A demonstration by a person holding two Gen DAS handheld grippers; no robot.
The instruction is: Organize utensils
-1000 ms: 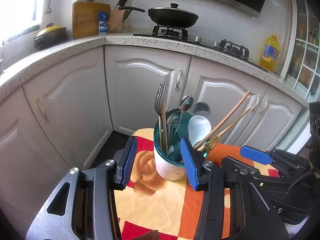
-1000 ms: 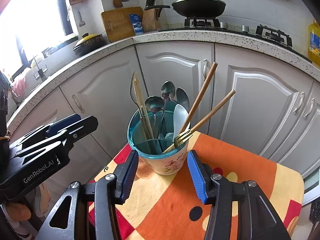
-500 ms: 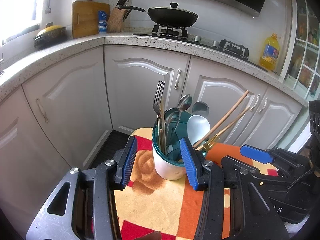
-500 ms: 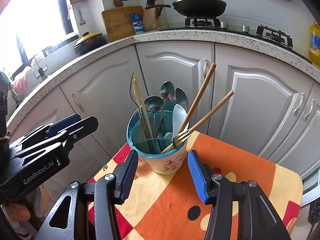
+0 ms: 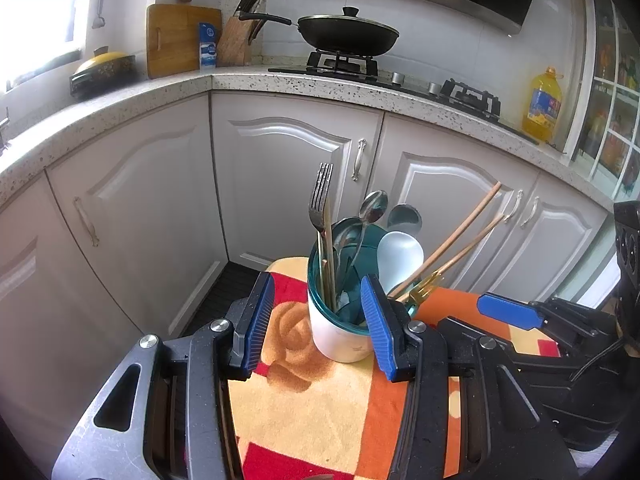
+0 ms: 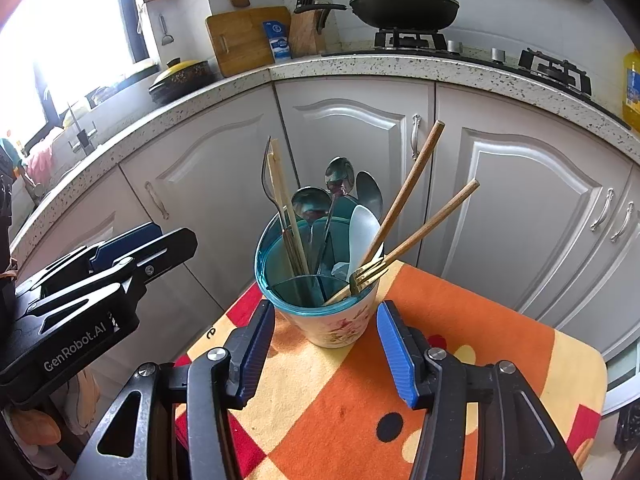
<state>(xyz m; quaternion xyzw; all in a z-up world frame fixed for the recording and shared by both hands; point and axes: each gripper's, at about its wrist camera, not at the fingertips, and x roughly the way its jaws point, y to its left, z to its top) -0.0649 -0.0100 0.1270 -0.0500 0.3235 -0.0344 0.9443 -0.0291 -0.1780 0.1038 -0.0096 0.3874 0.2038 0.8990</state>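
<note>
1. Left wrist view: the left gripper (image 5: 318,322) tilts downward, jaws spread with nothing pinched. The cup (image 5: 340,336) full of utensils stands on the patterned cloth (image 5: 304,408), just past the pads.
2. Right wrist view: the right gripper (image 6: 326,350) tilts down too, jaws apart and empty, the cup's (image 6: 332,320) base between the tips, untouched.

White cabinets (image 5: 280,168), speckled countertop (image 5: 312,84), bright window (image 6: 68,36)

A lidded black pan (image 5: 349,33) sits on the stove (image 5: 400,76) beside a knife block (image 5: 236,42).
</note>
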